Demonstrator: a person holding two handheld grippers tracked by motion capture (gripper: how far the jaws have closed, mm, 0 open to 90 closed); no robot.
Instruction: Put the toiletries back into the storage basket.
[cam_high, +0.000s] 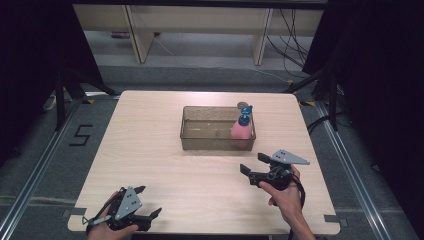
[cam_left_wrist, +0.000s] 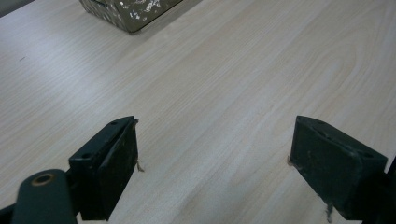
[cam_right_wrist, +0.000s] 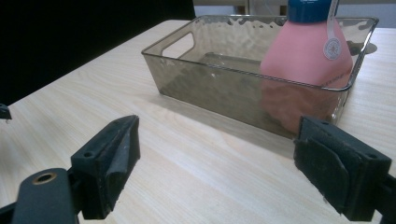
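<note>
The desk (cam_high: 150, 150) is pale wood grain, standing on grey floor with a "5" (cam_high: 80, 135) taped beside its left edge. Behind it stand light wooden frames (cam_high: 200, 30) with cables (cam_high: 287, 35) trailing at the right.

On the far middle of the desk sits a tray (cam_high: 200, 135), a smoky see-through box with a handle cut-out in its end wall, seen in the right gripper view (cam_right_wrist: 210, 88). Its corner also shows at the top of the left gripper view (cam_left_wrist: 126, 14).

Inside the tray, at its right end, stands a pink bottle (cam_high: 241, 131) with a blue cap (cam_high: 244, 119), upright against the right wall. From the right gripper view the bottle (cam_right_wrist: 306, 56) carries a small round tag on its shoulder. A small dark round thing (cam_high: 242, 105) lies on the desk just behind the tray; what it is cannot be told.

The right tool (cam_high: 252, 165) is held near the tray's right front corner, pointing left, jaws wide and empty (cam_right_wrist: 215, 163). The left tool (cam_high: 149, 201) rests at the near left edge of the desk, well apart from the tray, jaws wide and empty above bare wood (cam_left_wrist: 212, 163).
</note>
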